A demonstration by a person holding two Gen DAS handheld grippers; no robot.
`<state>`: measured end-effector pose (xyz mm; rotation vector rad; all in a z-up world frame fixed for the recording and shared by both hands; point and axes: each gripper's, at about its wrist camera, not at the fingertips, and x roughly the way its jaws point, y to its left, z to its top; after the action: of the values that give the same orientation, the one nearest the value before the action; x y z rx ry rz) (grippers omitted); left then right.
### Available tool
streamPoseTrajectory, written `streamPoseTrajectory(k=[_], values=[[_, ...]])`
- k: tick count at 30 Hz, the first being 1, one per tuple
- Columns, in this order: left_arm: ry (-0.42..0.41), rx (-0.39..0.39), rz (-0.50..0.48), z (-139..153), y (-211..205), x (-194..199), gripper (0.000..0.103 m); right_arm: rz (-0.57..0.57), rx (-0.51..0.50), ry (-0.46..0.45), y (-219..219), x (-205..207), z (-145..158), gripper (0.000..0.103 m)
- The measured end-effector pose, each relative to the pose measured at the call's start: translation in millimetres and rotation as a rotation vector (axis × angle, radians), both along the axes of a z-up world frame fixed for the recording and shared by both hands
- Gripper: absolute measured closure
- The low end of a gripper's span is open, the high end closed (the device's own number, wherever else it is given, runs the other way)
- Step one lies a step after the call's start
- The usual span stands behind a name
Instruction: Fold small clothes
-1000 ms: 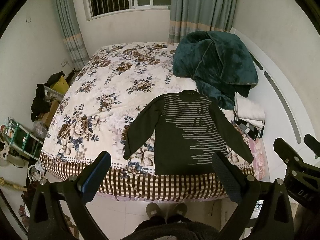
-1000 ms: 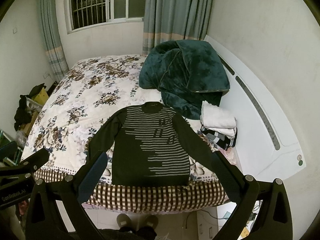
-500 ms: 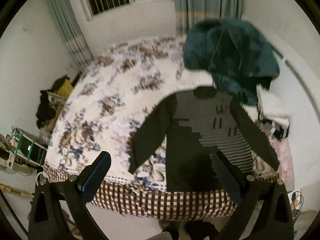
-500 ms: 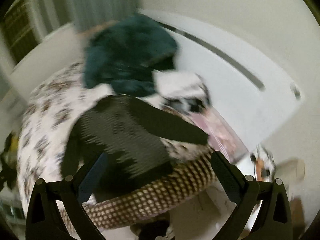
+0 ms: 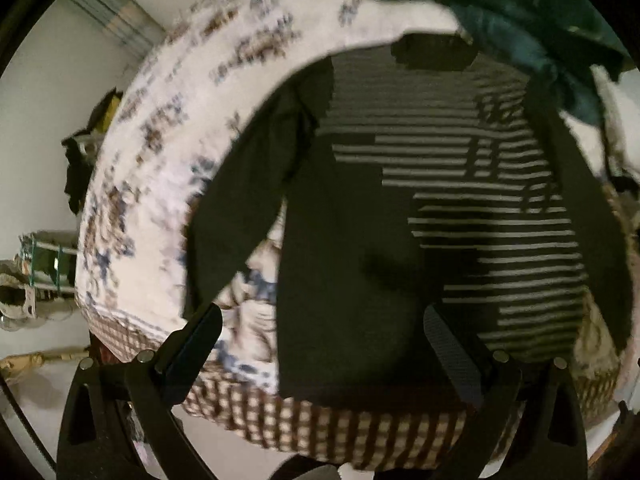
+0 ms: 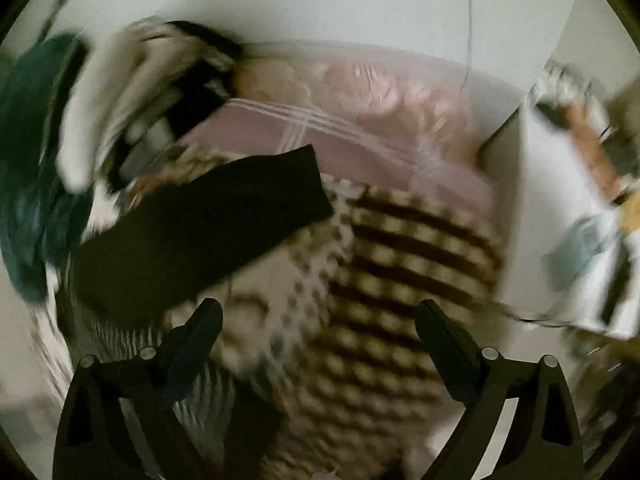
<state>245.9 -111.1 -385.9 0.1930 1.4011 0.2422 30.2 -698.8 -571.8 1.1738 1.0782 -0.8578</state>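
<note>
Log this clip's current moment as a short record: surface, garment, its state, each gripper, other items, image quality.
surface: bed with floral cover and checked border
garment: dark sweater with grey stripes on one side
garment state: lying flat, unfolded, sleeves spread; one sleeve end reaches near the bed corner
left gripper: open, holds nothing, over the sweater's hem
right gripper: open, holds nothing, aimed at the bed corner by the sleeve
other items: teal blanket past the collar; pile of clothes beside it
image quality: right view heavily blurred
</note>
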Motion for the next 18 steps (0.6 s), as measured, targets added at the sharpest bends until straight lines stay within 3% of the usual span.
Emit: streamPoseTrajectory(k=[4,8,11,13,15,18], values=[[0.044,0.025,0.058,-61,5,24,0.000,-0.138,0.063,-0.125,-11,14,-61,0.009],[0.058,0.045,0.092,-106,8,50,0.000,-0.197,0.030,-0.165,-11,29,-83,0.013],[0.021,0.041,0.089,-121,11,70,0.000,-0.203,-0.028,-0.148,-9,42,-81,0.040],[-0.009,0.040,0.076,-126,15,81,0.000,-0.194,-0.067,-0.123,-9,50,-80,0.076],[-0.033,0.035,0.073,-130,20,93,0.000,-0.163,-0.097,-0.099,-9,59,-76,0.092],[-0.065,0.026,0.082,-135,35,107,0.000,-0.054,-0.211,-0.051,3,88,-43,0.094]])
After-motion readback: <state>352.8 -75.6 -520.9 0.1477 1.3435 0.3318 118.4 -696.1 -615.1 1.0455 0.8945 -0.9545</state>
